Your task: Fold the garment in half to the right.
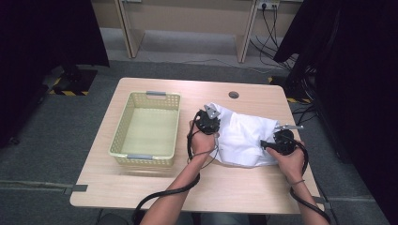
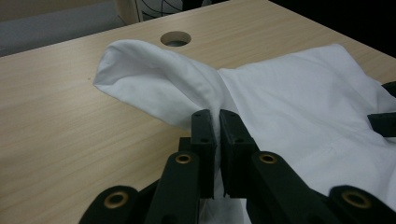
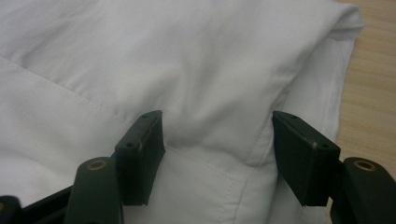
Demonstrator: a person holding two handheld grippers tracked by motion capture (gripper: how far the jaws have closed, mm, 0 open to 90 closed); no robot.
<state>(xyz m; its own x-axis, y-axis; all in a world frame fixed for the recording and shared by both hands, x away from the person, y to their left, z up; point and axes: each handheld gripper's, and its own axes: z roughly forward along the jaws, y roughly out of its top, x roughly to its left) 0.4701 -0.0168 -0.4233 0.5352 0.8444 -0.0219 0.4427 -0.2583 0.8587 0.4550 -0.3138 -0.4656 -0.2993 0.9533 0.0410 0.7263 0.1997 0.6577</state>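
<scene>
A white cloth (image 1: 244, 133) lies crumpled on the right half of the wooden table (image 1: 141, 183). My left gripper (image 1: 213, 123) is at the cloth's left edge. In the left gripper view the cloth (image 2: 299, 93) has one corner raised into a fold, and my left gripper (image 2: 218, 114) is shut on it. My right gripper (image 1: 264, 144) sits at the cloth's near right edge. In the right gripper view the jaws of my right gripper (image 3: 217, 126) stand wide apart, open, with their tips down on the cloth (image 3: 187, 56) and a soft bulge of fabric between them.
A pale yellow plastic basket (image 1: 141, 160) with grey handles stands on the left of the table, with nothing in it. A round cable hole (image 1: 233, 94) is near the far edge. Dark curtains flank the table. Black cables trail from both grippers toward the near edge.
</scene>
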